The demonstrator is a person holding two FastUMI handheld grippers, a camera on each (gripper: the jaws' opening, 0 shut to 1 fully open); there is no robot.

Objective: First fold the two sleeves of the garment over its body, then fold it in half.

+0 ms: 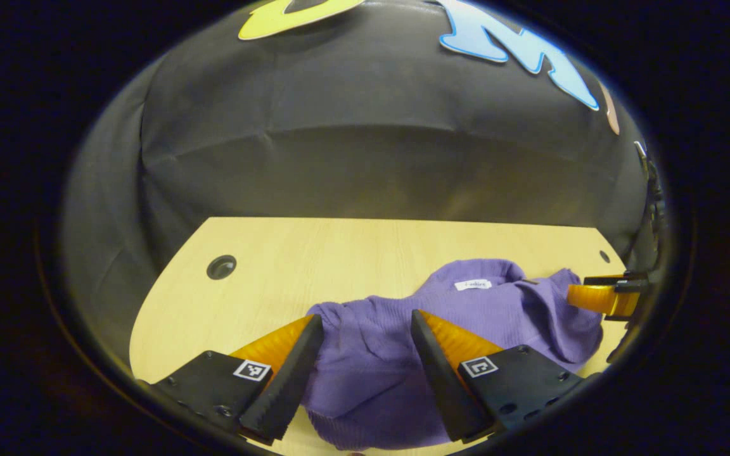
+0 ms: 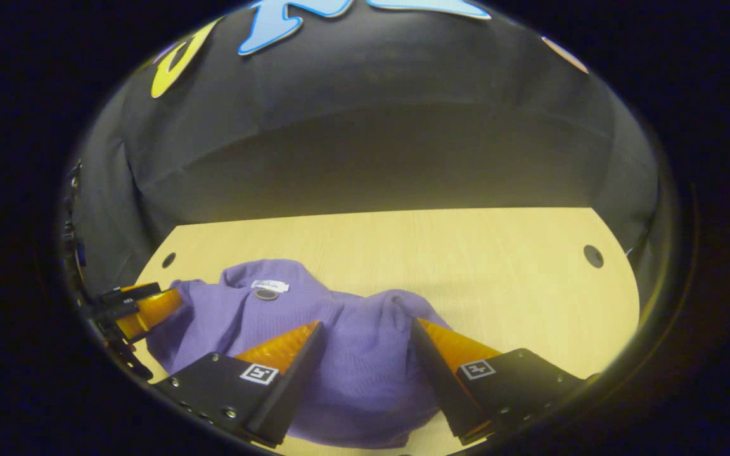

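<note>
**Left gripper view: garment bunched on the table, fold state unclear**

Purple garment [image 1: 377, 354] lies in a rumpled heap at the near edge of the table [image 1: 339, 253], collar and its white tag [image 1: 473, 284] toward the far side. In the right gripper view the same garment [image 2: 352, 354] humps up between the fingers, collar off to that view's left.

Sleeves: can't pick either one out as a separate flap. The bulk looks gathered inward, which may mean the sleeves already lie over the body, but the fisheye and the wrinkles hide the edges, so I won't call it. Not a neat flat half-fold as it lies; the outline is lumpy and uneven.

Left gripper [image 1: 365, 329]: jaws wide apart, straddling cloth, gripping nothing. Right gripper [image 2: 365, 332]: same, jaws spread over the hump, holding nothing. It also shows at the far right edge of the left gripper view, tips at the garment's shoulder.

Left to do, at minimum: a flat, squared final fold.
</note>
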